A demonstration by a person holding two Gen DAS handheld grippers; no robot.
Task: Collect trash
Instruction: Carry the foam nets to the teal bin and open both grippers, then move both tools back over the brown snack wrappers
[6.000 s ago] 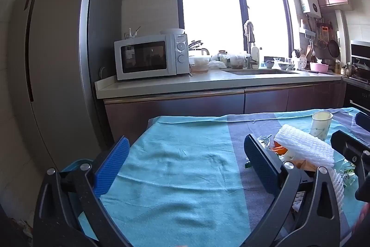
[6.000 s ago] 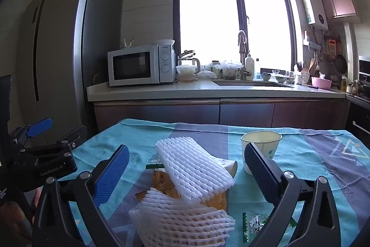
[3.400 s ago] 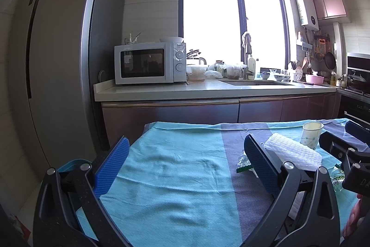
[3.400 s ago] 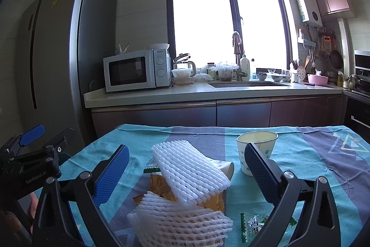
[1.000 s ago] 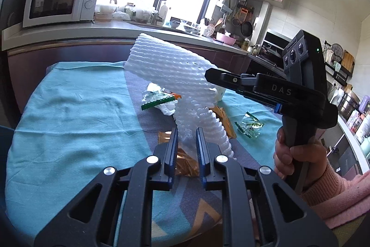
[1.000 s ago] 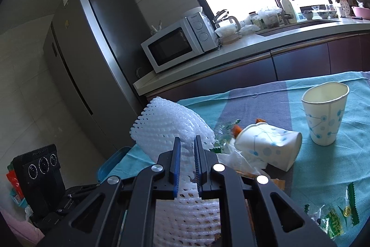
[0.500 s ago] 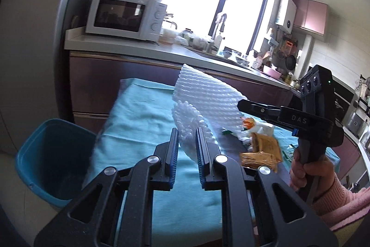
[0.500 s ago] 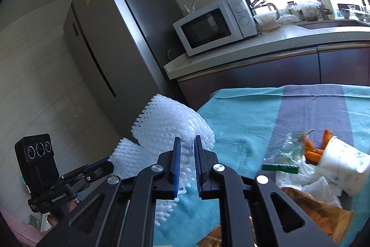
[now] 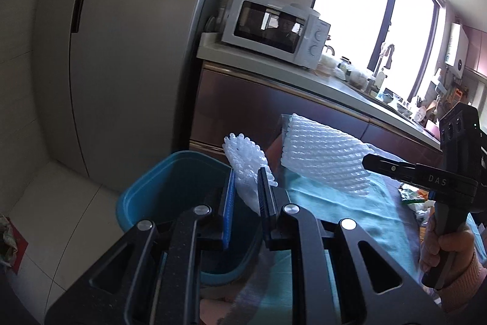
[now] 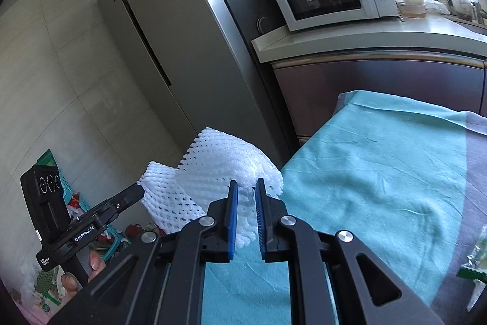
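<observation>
Grey fridge (image 9: pixel 121 51) fills the left, white microwave (image 9: pixel 274 32) on the counter beside it. Teal-clothed table (image 10: pixel 380 172) on the right, its near corner under my right gripper. Blue trash bin (image 9: pixel 170 188) stands on the floor at the table's edge, straight below my left gripper (image 9: pixel 246 197). Left pads clamped on a white foam net (image 9: pixel 246 163), held above the bin's rim. My right gripper (image 10: pixel 246 203) clamped on a second, bigger foam net (image 10: pixel 225 163), held off the table edge, just beside the first.
</observation>
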